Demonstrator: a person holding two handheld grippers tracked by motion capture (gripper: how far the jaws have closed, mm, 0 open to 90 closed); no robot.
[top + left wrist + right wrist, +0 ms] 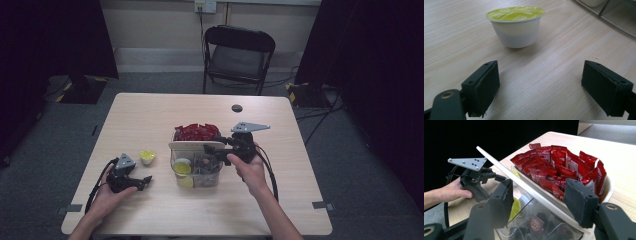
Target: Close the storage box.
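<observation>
Capsules and sachets are sitting on the pale wooden counter (pixel 150 120). The left gripper (pixel 541 82) is resting near the left edge, its jaws released and wide apart, with a small white plastic cup with a yellow-green foil lid (pixel 515 25) standing upright just beyond them, untouched. The right gripper (pixel 539 202) is hovering over the clear plastic organiser box (pixel 197 172) at the centre, jaws spread on either side of its thin pale lid (pixel 524 186) without gripping it. Glossy red sachets (pixel 559 167) are filling the white tray (pixel 609 185) at the far side.
</observation>
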